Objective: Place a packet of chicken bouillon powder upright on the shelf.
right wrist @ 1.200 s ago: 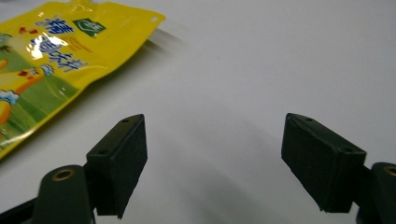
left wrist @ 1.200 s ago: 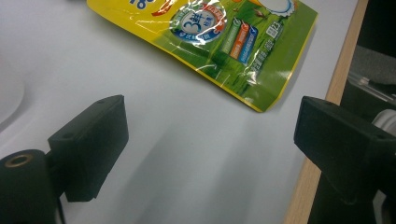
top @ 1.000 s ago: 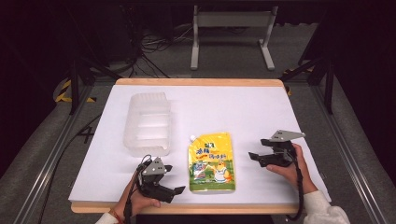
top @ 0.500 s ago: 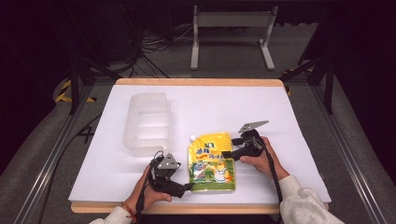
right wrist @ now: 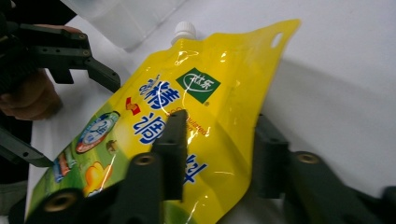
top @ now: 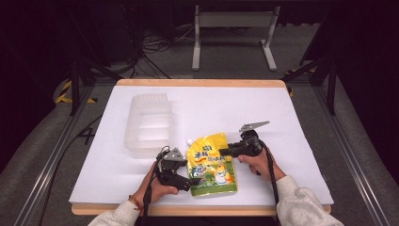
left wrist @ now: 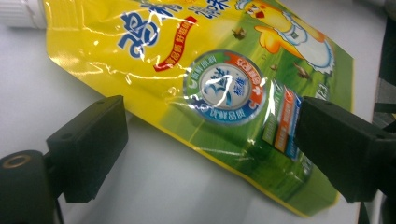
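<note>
Fingers (left wrist: 88, 144) of both my grippers, since a second ago, now straddle the yellow pouch (top: 211, 162), apart (unclamped); two-handed pickup likely.

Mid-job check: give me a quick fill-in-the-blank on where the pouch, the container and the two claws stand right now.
1. The pouch lying flat on the table is mainly ____ in colour.
2. The pouch's screw cap is ____.
3. The clear plastic container sits to the ____ of the pouch in the high view.
4. The left claw and the right claw each straddle one edge of the pouch with jaws ____.

Missing words: yellow; white; left; open
</note>
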